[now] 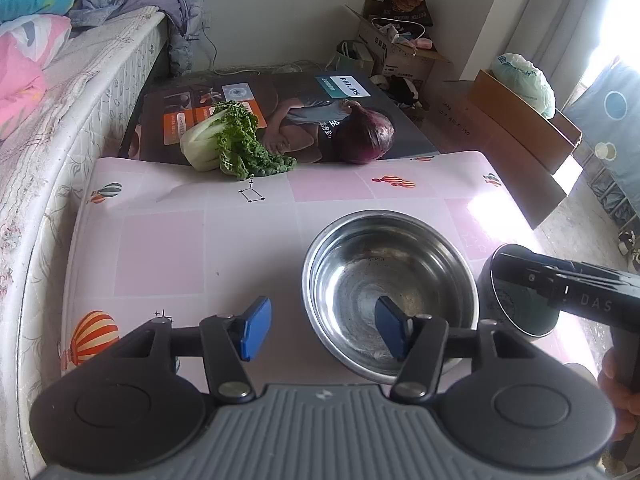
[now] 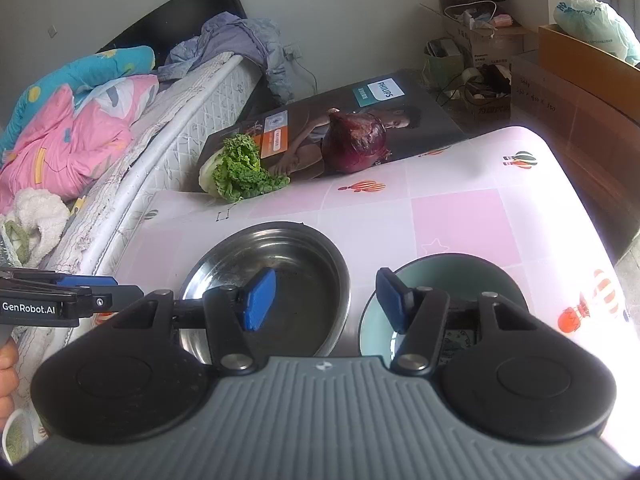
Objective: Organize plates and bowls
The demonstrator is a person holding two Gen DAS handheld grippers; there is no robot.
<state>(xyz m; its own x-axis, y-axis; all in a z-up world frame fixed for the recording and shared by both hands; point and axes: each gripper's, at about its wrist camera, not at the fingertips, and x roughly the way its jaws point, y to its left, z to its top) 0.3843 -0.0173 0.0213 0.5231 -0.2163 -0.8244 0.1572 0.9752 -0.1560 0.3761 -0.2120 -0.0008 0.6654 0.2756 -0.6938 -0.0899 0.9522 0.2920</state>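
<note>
A steel bowl (image 1: 384, 280) stands empty on the pink tablecloth (image 1: 180, 248). My left gripper (image 1: 324, 328) is open and straddles the bowl's near left rim: one blue pad hangs inside the bowl, the other outside, and neither touches it. Right beside the steel bowl (image 2: 280, 272) sits a teal bowl (image 2: 440, 272) with a dark outside (image 1: 516, 308), partly hidden behind the tool. My right gripper (image 2: 326, 300) is open above the gap between the two bowls, one pad over each, holding nothing.
A leafy green cabbage (image 1: 228, 140) and a purple cabbage (image 1: 366, 136) lie on a flat Philips box (image 1: 304, 92) at the table's far edge. A bed (image 1: 60, 120) runs along the left. Cardboard boxes (image 1: 520, 120) stand at the back right.
</note>
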